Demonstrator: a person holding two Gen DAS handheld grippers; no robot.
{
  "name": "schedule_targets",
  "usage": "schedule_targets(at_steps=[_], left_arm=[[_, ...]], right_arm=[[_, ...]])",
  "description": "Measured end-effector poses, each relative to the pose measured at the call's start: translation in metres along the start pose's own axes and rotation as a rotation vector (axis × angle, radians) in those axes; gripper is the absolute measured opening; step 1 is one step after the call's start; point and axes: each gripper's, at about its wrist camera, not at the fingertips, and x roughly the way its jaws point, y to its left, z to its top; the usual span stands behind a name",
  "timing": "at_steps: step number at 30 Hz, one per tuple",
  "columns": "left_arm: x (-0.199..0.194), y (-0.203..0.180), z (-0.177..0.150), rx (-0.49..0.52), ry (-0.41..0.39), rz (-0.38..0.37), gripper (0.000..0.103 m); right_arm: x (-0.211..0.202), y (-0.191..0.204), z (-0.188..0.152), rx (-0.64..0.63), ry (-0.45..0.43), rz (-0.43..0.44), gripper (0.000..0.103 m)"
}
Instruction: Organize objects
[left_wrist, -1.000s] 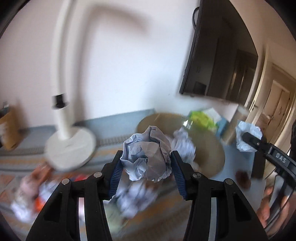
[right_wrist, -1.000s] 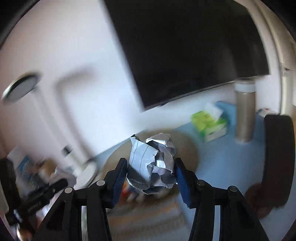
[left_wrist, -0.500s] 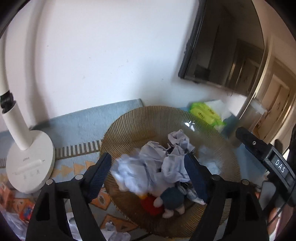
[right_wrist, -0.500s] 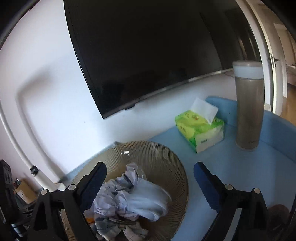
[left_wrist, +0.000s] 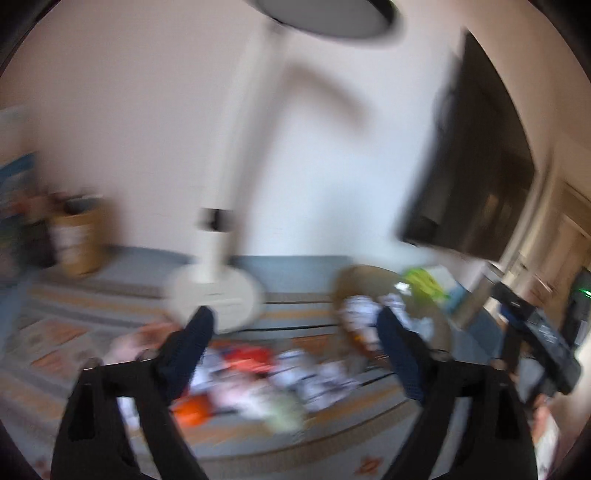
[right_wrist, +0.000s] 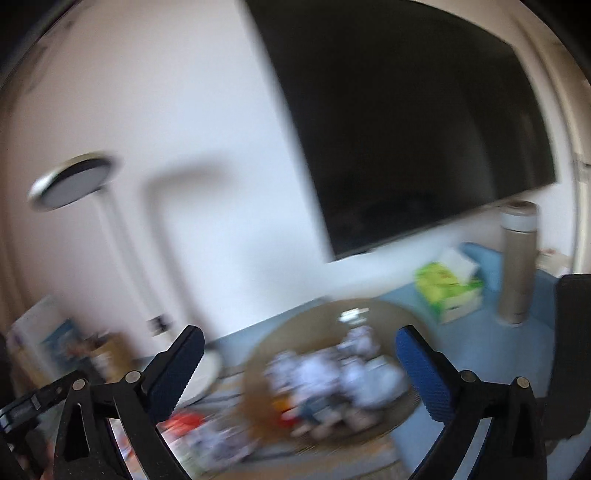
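A brown woven bowl (left_wrist: 369, 280) on the table holds several crumpled paper balls (left_wrist: 358, 310) and small toys; the right wrist view shows the same bowl (right_wrist: 332, 306) and paper balls (right_wrist: 332, 369). My left gripper (left_wrist: 293, 317) hangs above a blurred pile of loose paper and orange items (left_wrist: 258, 369), left of the bowl. Its jaws are opening and nothing is between them. My right gripper (right_wrist: 300, 334) is set back from the bowl, its jaws also opening on nothing. Both views are motion-blurred.
A white desk lamp stands on its round base (left_wrist: 214, 299) behind the pile. A dark screen (right_wrist: 406, 129) hangs on the wall. A green tissue box (right_wrist: 447, 291) and a tall flask (right_wrist: 517, 266) stand right of the bowl. A cardboard box (left_wrist: 77, 243) sits far left.
Both grippers held crumpled paper balls, came over the bowl, let them go into it and opened wide. Both have since drawn back, the left one swinging left over the loose pile.
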Motion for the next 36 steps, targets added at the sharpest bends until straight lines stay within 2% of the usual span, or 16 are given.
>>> schedule_targets(at_steps=[3,4,6,8,9,10,11,12,14,18,21,26,29,31,34,36], left_arm=[[-0.038,0.059,-0.022,-0.059,-0.027,0.160,0.102],[-0.043,0.073,-0.030,-0.073,-0.023,0.207,0.102],[-0.050,0.110,-0.056,-0.090,-0.006,0.360,0.102],[-0.047,0.135,-0.076,-0.104,0.042,0.436,0.102],[-0.044,0.144,-0.086,-0.117,0.060,0.446,0.102],[-0.042,0.149,-0.092,-0.121,0.074,0.448,0.102],[-0.040,0.152,-0.097,-0.117,0.081,0.448,0.102],[-0.038,0.153,-0.103,-0.104,0.081,0.451,0.102],[-0.032,0.154,-0.109,-0.094,0.102,0.455,0.102],[-0.027,0.136,-0.112,0.018,0.113,0.440,0.102],[-0.028,0.129,-0.114,0.068,0.112,0.428,0.102],[-0.032,0.134,-0.114,0.047,0.113,0.382,0.102],[-0.023,0.130,-0.103,0.082,0.149,0.306,0.096],[-0.013,0.122,-0.089,0.148,0.166,0.262,0.095],[0.011,0.111,-0.078,0.260,0.209,0.217,0.094],[0.028,0.109,-0.076,0.311,0.233,0.219,0.085]], right_arm=[[-0.020,0.047,-0.027,-0.075,0.054,0.071,0.103],[-0.020,0.065,-0.046,-0.102,0.091,0.097,0.103],[-0.014,0.091,-0.086,-0.141,0.181,0.130,0.103],[-0.004,0.114,-0.129,-0.185,0.236,0.135,0.103],[0.000,0.122,-0.145,-0.209,0.248,0.134,0.103],[0.004,0.129,-0.158,-0.236,0.267,0.122,0.103],[0.012,0.139,-0.168,-0.295,0.302,0.066,0.103],[0.011,0.148,-0.169,-0.340,0.291,0.038,0.103],[0.002,0.156,-0.172,-0.388,0.238,0.042,0.103],[0.015,0.170,-0.186,-0.470,0.327,-0.016,0.103],[0.016,0.169,-0.186,-0.475,0.334,-0.017,0.103],[0.024,0.161,-0.184,-0.437,0.371,-0.004,0.103],[0.032,0.160,-0.185,-0.436,0.410,0.029,0.103],[0.037,0.161,-0.186,-0.441,0.439,0.058,0.103],[0.049,0.167,-0.181,-0.404,0.532,0.180,0.099],[0.056,0.177,-0.171,-0.352,0.572,0.254,0.097]])
